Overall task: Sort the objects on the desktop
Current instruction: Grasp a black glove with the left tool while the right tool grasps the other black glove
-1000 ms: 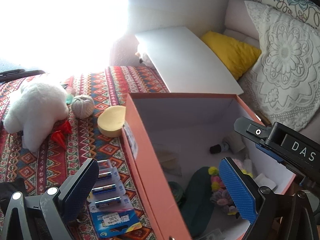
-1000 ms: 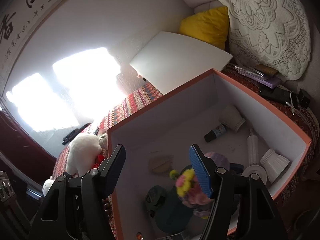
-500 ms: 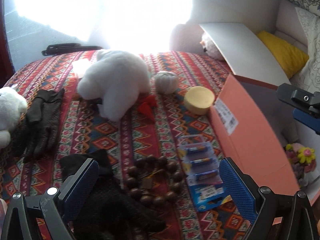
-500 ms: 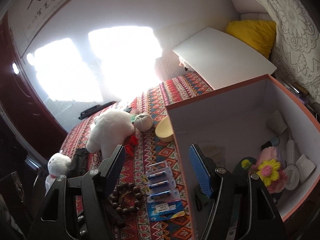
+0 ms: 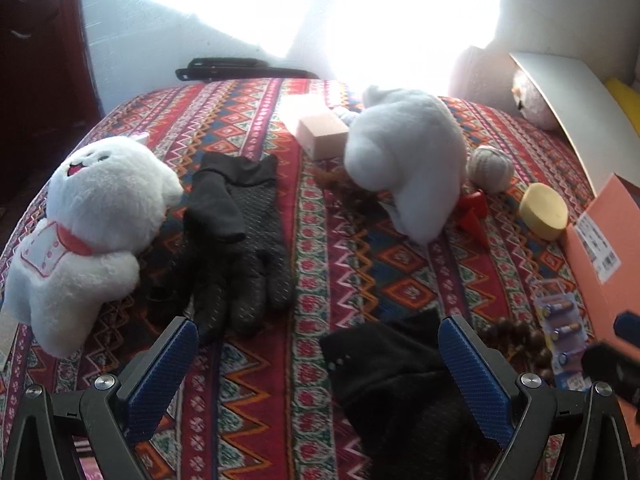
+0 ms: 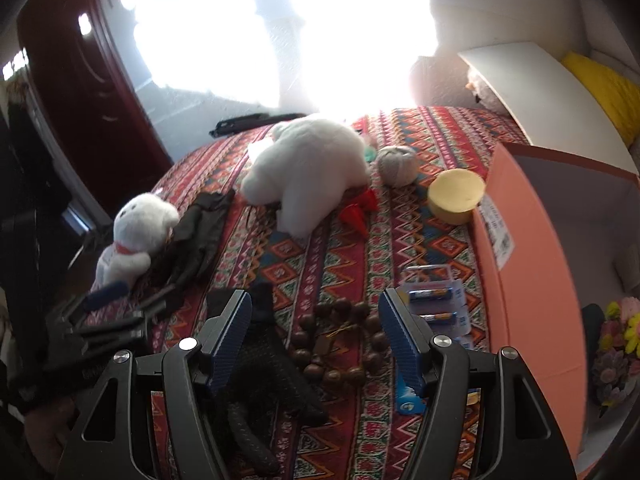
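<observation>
Flowers (image 6: 618, 332) inside the orange box (image 6: 532, 280) show only from the right gripper (image 6: 316, 340).

The left gripper (image 5: 318, 354) is a black plastic frame of angular, triangulated arms, each carrying round silver screws — four show near the lower corners. Its two fingers (image 5: 160, 376) are flat paddles faced with blue, finely ribbed rubber pads on black backing. The right gripper (image 6: 316, 334) has the same build: glossy black arms with triangular cut-outs, silver screw heads at the pivots, and blue ridged pads on its fingers (image 6: 400, 340) — seen from the other camera, a blurred blue tip and black body.
</observation>
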`<state>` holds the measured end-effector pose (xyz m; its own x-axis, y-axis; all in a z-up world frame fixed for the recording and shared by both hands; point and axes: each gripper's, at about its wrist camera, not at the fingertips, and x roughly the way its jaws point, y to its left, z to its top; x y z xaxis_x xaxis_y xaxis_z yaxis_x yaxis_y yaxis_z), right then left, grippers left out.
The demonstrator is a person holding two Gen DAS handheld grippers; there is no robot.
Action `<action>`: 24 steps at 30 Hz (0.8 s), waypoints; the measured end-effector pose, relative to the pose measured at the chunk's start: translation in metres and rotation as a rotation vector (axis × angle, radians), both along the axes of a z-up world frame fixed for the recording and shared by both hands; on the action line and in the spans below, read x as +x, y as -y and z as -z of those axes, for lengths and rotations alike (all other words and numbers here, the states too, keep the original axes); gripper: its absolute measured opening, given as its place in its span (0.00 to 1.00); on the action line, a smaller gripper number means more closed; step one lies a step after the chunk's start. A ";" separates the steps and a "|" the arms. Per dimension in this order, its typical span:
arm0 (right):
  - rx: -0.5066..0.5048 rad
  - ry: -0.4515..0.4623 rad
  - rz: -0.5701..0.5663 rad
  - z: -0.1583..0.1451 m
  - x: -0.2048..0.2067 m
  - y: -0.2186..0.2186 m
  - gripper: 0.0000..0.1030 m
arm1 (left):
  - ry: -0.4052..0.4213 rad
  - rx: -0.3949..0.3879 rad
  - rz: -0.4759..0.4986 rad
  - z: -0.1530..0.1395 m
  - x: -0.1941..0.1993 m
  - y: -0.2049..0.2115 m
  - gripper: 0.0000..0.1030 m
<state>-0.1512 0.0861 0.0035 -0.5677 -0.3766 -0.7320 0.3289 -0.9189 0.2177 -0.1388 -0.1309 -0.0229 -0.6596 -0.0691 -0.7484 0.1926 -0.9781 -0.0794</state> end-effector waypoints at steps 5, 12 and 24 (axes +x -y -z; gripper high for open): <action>0.065 0.059 -0.120 0.031 0.009 0.051 0.67 | 0.023 0.006 -0.027 0.015 -0.024 0.025 0.97; 0.161 0.080 -0.225 0.065 0.023 0.104 0.67 | 0.059 -0.021 -0.056 0.035 -0.058 0.044 0.97; 0.262 0.131 -0.231 0.110 0.003 0.121 0.67 | 0.153 -0.046 -0.014 0.084 -0.102 0.047 0.97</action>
<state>-0.1479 -0.0347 -0.1064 -0.3846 -0.2747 -0.8813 0.5194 -0.8536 0.0394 -0.2412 -0.1776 -0.1067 -0.5369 -0.1136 -0.8360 0.2126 -0.9771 -0.0037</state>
